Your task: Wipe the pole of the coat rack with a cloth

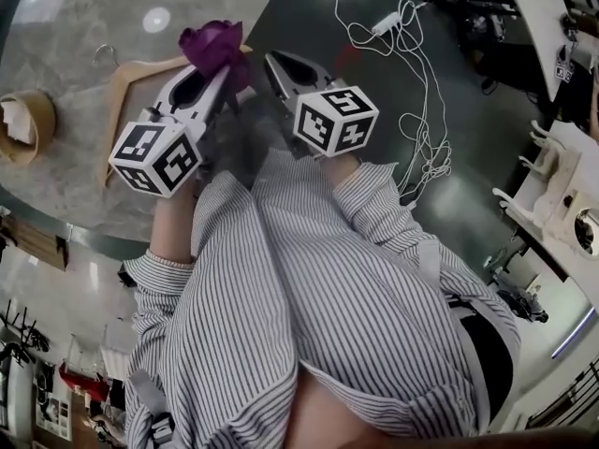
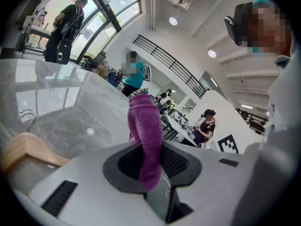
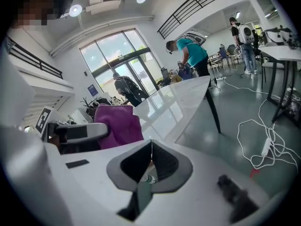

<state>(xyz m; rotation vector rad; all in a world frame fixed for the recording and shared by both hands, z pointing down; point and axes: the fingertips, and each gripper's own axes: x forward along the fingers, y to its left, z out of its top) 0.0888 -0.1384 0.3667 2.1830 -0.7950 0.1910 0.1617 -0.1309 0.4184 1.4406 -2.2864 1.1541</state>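
Observation:
A purple knitted cloth [image 1: 214,44] sticks up out of my left gripper [image 1: 213,71], which is shut on it. In the left gripper view the cloth [image 2: 145,133] hangs pinched between the two dark pads of that gripper [image 2: 151,166]. Close on its right, my right gripper [image 1: 274,66] is shut with nothing between its jaws; its tips [image 3: 151,144] meet in a thin line. From the right gripper view the cloth [image 3: 117,125] and the left gripper [image 3: 77,133] show at the left. I cannot make out the coat rack's pole in any view.
A wooden hanger [image 1: 128,80] lies on the marble table [image 1: 84,26], beside a round wooden bowl [image 1: 25,125]. White cables [image 1: 415,110] trail over the dark floor at right. White racks [image 1: 552,190] stand far right. People [image 3: 189,53] stand in the background.

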